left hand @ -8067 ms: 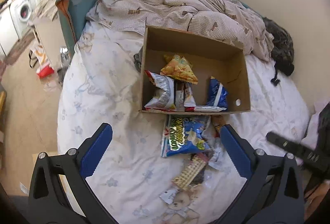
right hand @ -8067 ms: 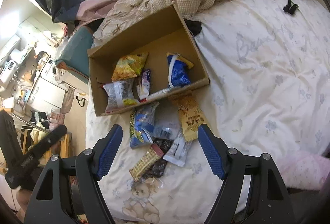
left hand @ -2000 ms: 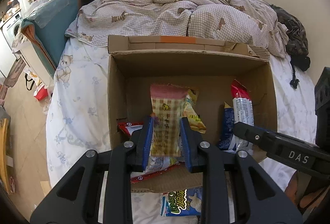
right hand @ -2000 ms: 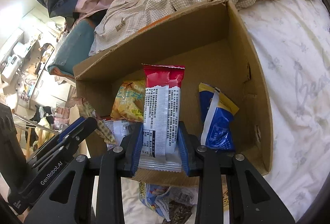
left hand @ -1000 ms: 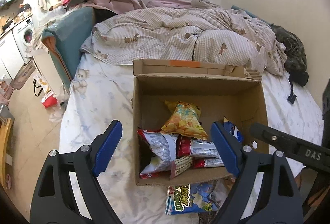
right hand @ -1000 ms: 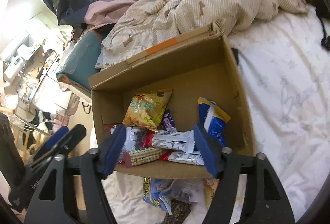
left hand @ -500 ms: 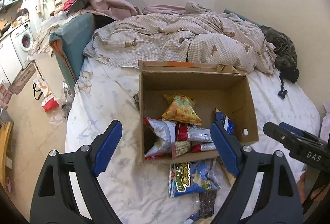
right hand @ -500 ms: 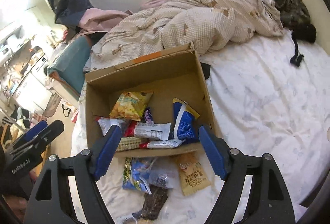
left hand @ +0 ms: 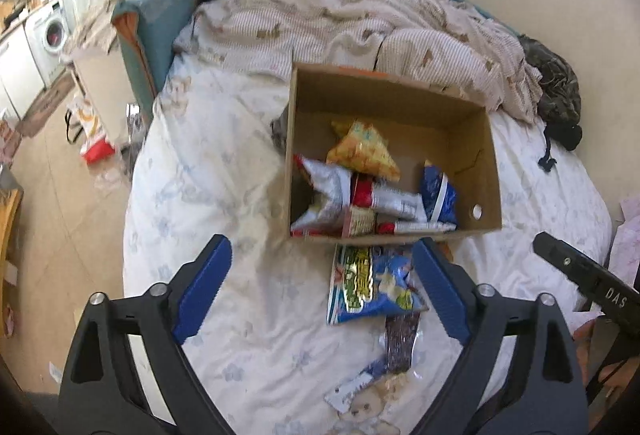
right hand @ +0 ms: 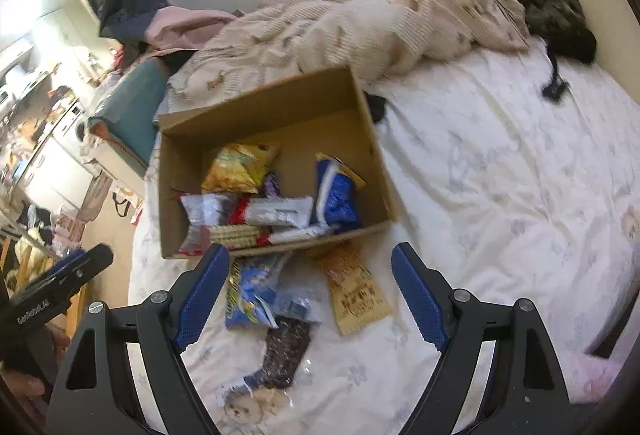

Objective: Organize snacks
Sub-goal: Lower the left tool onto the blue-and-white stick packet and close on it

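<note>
An open cardboard box (left hand: 486, 155) (right hand: 376, 155) lies on the bed and holds several snack packs, among them a yellow chip bag (left hand: 362, 151) (right hand: 240, 165) and a blue pack (left hand: 438, 191) (right hand: 336, 191). In front of the box loose snacks lie on the sheet: a blue-green bag (left hand: 370, 285) (right hand: 250, 293), a dark packet (left hand: 400, 341) (right hand: 286, 351) and a tan packet (right hand: 356, 291). My left gripper (left hand: 320, 293) is open and empty above them. My right gripper (right hand: 308, 295) is open and empty above the same pile.
A crumpled checked duvet (left hand: 360, 27) lies behind the box. Dark clothing (left hand: 556, 95) sits at the bed's far right corner. The bed edge and the floor (left hand: 60, 195) are on the left. A teal cushion (left hand: 160, 27) stands at the bed's head.
Both grippers have pulled back from the box and now hang over the loose snacks in front of it. Two seconds ago each held a pack over the box; both packs now lie inside.
</note>
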A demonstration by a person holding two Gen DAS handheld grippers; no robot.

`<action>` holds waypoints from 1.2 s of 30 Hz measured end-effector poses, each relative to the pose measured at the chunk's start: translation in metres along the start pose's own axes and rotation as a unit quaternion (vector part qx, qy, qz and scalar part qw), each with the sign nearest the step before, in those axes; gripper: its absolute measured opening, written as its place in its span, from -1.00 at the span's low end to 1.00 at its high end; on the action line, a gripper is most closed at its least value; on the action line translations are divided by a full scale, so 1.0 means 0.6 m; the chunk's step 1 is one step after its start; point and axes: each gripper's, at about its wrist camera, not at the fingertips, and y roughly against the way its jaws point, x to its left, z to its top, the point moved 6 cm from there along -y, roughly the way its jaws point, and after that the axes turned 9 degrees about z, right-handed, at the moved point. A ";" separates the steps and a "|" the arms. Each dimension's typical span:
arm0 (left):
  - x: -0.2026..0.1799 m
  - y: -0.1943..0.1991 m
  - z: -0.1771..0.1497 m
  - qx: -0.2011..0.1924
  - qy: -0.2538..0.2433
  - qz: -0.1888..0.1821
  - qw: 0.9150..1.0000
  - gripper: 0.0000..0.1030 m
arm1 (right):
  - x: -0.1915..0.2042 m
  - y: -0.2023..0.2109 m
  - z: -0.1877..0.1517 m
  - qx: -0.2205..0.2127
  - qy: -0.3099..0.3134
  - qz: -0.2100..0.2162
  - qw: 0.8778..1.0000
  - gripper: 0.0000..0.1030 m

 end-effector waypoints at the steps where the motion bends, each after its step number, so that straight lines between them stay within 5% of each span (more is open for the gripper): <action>1: -0.001 -0.004 -0.006 0.007 -0.002 -0.002 1.000 0.79 | -0.010 0.000 -0.004 0.004 -0.012 0.001 1.000 0.66; 11: -0.042 -0.090 -0.107 0.145 -0.043 -0.016 0.988 0.80 | -0.074 -0.024 -0.047 0.064 -0.075 -0.012 0.995 0.66; 14: -0.080 -0.118 -0.154 0.202 -0.107 -0.028 0.973 0.78 | -0.076 -0.029 -0.052 0.072 -0.076 -0.011 0.994 0.66; 19: -0.142 -0.139 -0.246 0.281 -0.218 -0.068 0.932 0.76 | -0.077 -0.033 -0.057 0.081 -0.079 -0.002 0.994 0.66; 23: -0.153 -0.154 -0.284 0.292 -0.271 -0.050 0.916 0.74 | -0.079 -0.042 -0.059 0.091 -0.092 0.006 0.992 0.66; 25: -0.155 -0.161 -0.294 0.293 -0.286 -0.045 0.911 0.53 | -0.078 -0.047 -0.059 0.094 -0.096 0.010 0.991 0.66; 30: -0.159 -0.162 -0.311 0.295 -0.310 -0.041 0.903 -0.66 | -0.071 -0.055 -0.061 0.101 -0.092 0.016 0.991 0.66; 36: -0.157 -0.129 -0.325 0.289 -0.331 -0.047 0.897 -0.70 | -0.073 -0.063 -0.064 0.110 -0.104 0.021 0.988 0.66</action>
